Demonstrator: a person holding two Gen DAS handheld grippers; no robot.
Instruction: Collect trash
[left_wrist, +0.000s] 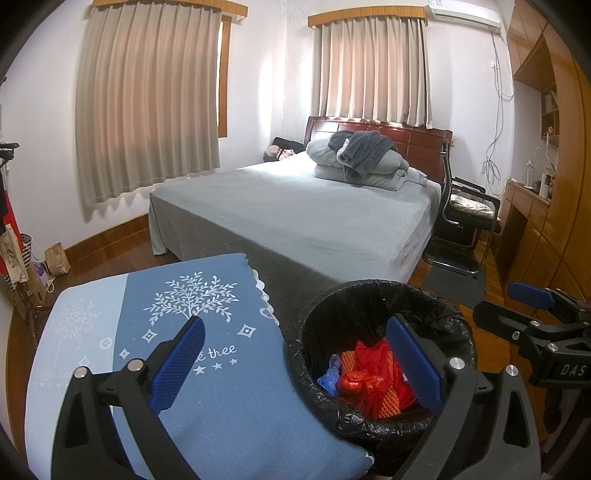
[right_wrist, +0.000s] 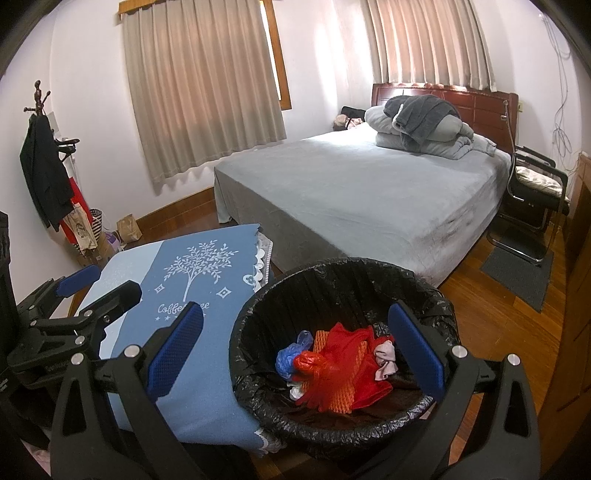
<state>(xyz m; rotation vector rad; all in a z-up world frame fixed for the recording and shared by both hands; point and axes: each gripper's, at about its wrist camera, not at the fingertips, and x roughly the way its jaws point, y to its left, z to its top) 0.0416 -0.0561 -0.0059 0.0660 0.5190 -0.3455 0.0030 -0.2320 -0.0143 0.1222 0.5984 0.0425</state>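
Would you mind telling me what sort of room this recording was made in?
A home bedroom, most likely: a bed with folded bedding against a wooden headboard, curtained windows, and a coat stand by the wall.

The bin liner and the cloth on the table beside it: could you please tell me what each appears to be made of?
The bin liner looks like thin black plastic film: it is glossy, crinkled, and folded over the rim. The table cloth seems to be a soft matte woven or felt-like fabric, blue with a printed white tree and a scalloped lace-like edge; the exact fibre cannot be told.
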